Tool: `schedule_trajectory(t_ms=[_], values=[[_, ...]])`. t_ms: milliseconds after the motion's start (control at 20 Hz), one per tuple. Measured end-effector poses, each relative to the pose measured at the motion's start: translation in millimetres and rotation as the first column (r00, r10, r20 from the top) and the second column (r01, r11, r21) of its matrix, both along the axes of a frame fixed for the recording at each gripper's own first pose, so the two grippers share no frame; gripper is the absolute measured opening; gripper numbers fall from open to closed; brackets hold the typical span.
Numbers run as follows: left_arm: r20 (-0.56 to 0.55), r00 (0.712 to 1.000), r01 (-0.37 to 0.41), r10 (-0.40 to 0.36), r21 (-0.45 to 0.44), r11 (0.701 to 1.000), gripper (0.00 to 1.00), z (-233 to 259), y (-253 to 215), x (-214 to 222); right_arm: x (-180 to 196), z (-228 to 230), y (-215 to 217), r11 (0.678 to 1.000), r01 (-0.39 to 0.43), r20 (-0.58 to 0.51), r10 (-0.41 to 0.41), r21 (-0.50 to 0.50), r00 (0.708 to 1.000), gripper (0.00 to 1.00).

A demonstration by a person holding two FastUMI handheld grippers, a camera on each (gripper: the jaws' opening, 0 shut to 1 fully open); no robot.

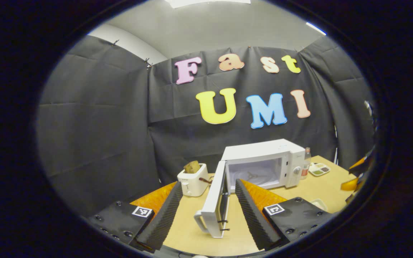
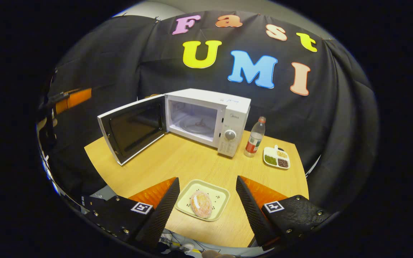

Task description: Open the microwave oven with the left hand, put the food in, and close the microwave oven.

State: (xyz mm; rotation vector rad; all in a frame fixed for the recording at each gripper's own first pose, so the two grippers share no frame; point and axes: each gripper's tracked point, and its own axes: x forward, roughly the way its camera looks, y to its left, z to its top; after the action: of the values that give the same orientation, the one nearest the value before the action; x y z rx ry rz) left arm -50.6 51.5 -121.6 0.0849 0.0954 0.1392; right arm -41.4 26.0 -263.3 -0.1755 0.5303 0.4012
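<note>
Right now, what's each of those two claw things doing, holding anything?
Left gripper: open, holding nothing, in front of the open microwave door.
Right gripper: open, holding nothing, over the plate with the food.

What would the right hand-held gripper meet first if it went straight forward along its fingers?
Probably the round pink sugared pastry on the pale green square plate, lying between the open right hand-held gripper fingers; depth is unclear.

black screwed mounts (image 2: 301, 213) with square tag markers (image 2: 273, 206)
</note>
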Motion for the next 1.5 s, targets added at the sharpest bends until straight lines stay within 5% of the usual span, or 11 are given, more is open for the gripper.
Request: schedule_trajectory(t_ms=[150,600,1400,1450,1500], values=[[0.034,0.999,0.011,-0.011,-0.011,1.000,1.00,33.1,-29.7,-0.9,-5.1,-43.8,-4.5,0.999,-0.043,-0.064,0.043,0.007,0.997,0.97],[0.019,0.999,0.033,-0.034,0.042,0.999,0.97,52.2,-76.7,-1.2,21.7,-155.1,4.4,0.994,-0.083,-0.209,0.067,-0.066,0.976,0.97],[-0.014,0.996,0.088,-0.088,0.016,0.996,1.00,35.4,-47.4,39.1,43.4,-188.2,25.6,0.991,-0.067,-0.293,0.030,-0.115,0.956,0.97],[-0.014,0.996,0.092,-0.092,0.013,0.996,1.00,34.9,-46.9,41.3,41.0,-189.9,27.6,0.991,-0.074,-0.309,0.036,-0.110,0.950,0.96],[-0.016,0.995,0.094,-0.094,0.010,0.996,1.00,34.1,-45.8,43.2,42.3,-190.5,29.1,0.992,-0.072,-0.310,0.035,-0.107,0.950,0.85]])
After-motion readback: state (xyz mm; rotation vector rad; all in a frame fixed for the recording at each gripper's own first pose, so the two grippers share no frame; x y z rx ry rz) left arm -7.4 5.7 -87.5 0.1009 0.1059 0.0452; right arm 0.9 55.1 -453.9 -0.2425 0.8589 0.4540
